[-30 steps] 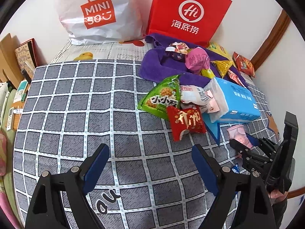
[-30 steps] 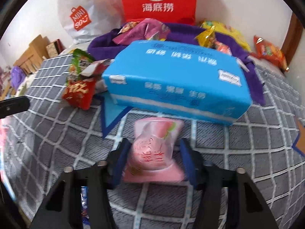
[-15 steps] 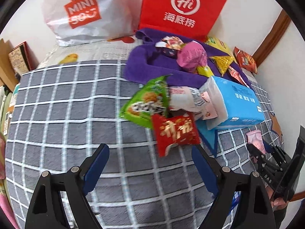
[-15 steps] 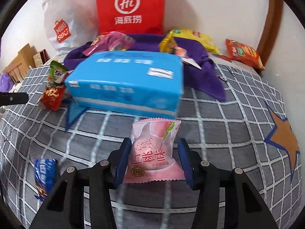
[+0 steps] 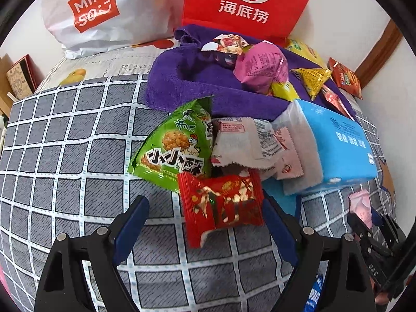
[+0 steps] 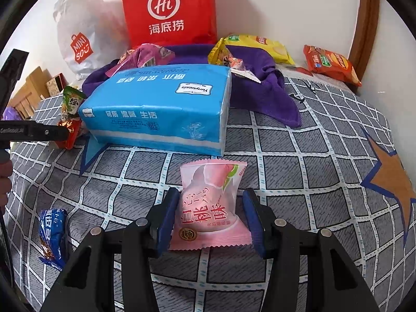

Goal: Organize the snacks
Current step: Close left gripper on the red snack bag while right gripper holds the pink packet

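My left gripper stands open over the checked bedspread. A red snack packet lies between its fingers, close to the right one and far from the left one. Behind it are a green packet, a white packet and a blue tissue pack. My right gripper is shut on a pink peach packet, in front of the blue tissue pack. The left wrist view shows that gripper at its right edge.
A purple towel holds several snacks, among them a pink bag. A red paper bag and a white shopping bag stand against the wall. A blue packet lies front left; yellow and orange packets lie at the back.
My left gripper has moved forward and down to the snack pile, so the red packet now lies between its fingers. My right gripper has carried the pink packet sideways, away from the tissue pack.
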A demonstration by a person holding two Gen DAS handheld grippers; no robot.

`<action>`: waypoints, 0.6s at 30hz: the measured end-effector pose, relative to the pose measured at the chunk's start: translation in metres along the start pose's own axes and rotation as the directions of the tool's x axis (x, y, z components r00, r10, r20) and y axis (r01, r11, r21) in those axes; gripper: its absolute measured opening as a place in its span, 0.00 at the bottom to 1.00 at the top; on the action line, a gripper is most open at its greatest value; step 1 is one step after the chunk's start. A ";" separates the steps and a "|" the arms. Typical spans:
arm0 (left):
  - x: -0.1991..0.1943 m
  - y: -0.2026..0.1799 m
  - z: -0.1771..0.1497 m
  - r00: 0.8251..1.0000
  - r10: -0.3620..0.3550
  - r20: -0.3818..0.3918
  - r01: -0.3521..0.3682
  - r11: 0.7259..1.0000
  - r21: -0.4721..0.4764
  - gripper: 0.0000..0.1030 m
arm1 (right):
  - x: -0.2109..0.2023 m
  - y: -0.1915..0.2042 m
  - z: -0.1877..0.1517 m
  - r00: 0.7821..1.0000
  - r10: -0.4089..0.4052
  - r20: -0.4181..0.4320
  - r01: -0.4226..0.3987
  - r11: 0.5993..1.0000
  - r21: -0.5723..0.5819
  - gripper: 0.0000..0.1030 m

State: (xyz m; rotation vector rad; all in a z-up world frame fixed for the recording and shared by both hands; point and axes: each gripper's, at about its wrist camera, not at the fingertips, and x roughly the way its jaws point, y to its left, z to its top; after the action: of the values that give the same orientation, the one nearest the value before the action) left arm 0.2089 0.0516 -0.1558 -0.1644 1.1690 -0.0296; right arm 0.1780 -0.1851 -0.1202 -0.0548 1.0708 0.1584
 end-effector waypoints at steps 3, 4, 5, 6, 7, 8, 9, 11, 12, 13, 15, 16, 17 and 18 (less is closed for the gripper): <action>0.007 0.001 0.002 1.000 -0.003 -0.011 0.003 1.000 -0.008 0.85 | 0.000 0.000 0.000 1.000 -0.004 0.000 0.004 1.000 -0.004 0.50; 0.008 0.000 0.002 1.000 -0.002 -0.008 0.002 1.000 -0.006 0.85 | 0.000 0.000 0.000 1.000 -0.002 0.000 0.002 1.000 -0.002 0.50; 0.008 0.000 0.002 1.000 0.002 0.001 -0.002 1.000 -0.002 0.85 | 0.000 0.000 -0.001 1.000 -0.001 0.000 0.001 1.000 -0.001 0.50; 0.009 -0.001 0.002 1.000 0.007 0.007 -0.007 1.000 0.003 0.85 | 0.000 0.001 -0.001 1.000 -0.001 0.000 0.001 1.000 -0.002 0.50; 0.009 -0.001 0.002 1.000 0.009 0.008 -0.009 1.000 0.005 0.85 | 0.001 0.001 0.000 1.000 -0.002 0.000 0.002 1.000 -0.003 0.50; 0.010 -0.002 0.002 1.000 0.010 0.010 -0.010 1.000 0.005 0.85 | 0.001 0.002 0.000 1.000 -0.007 -0.001 0.007 1.000 -0.007 0.50; 0.011 -0.003 0.003 1.000 0.011 0.014 -0.011 1.000 0.004 0.85 | 0.001 0.002 0.000 1.000 -0.009 -0.001 0.009 1.000 -0.010 0.49; 0.012 -0.005 0.004 1.000 0.014 0.020 -0.014 1.000 0.009 0.85 | 0.001 0.002 0.000 1.000 -0.010 -0.001 0.010 1.000 -0.011 0.49; 0.013 -0.006 0.005 1.000 0.016 0.021 -0.016 1.000 0.013 0.85 | 0.001 0.002 0.000 1.000 -0.010 -0.001 0.010 1.000 -0.011 0.49; 0.015 -0.008 0.007 1.000 0.019 0.024 -0.020 1.000 0.019 0.85 | 0.002 0.003 0.000 1.000 -0.010 -0.001 0.010 1.000 -0.010 0.49; 0.017 -0.010 0.008 0.999 0.023 0.023 -0.024 0.999 0.026 0.85 | 0.002 0.002 0.000 1.000 -0.011 -0.001 0.011 1.000 -0.012 0.49; 0.017 -0.010 0.008 0.999 0.022 0.023 -0.023 0.999 0.029 0.85 | 0.002 0.002 0.000 1.000 -0.012 -0.001 0.012 1.000 -0.013 0.49; 0.018 -0.012 0.009 1.000 0.021 0.023 -0.022 0.999 0.033 0.85 | 0.002 0.002 0.000 1.000 -0.013 -0.001 0.013 1.000 -0.013 0.49; 0.018 -0.012 0.009 1.000 0.021 0.024 -0.022 0.999 0.038 0.85 | 0.002 0.002 0.000 1.000 -0.012 -0.001 0.012 1.000 -0.013 0.49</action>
State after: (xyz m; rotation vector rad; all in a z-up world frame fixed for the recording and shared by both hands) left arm 0.2249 0.0386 -0.1672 -0.1186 1.1462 -0.0312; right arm 0.1783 -0.1835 -0.1218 -0.0729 1.0702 0.1545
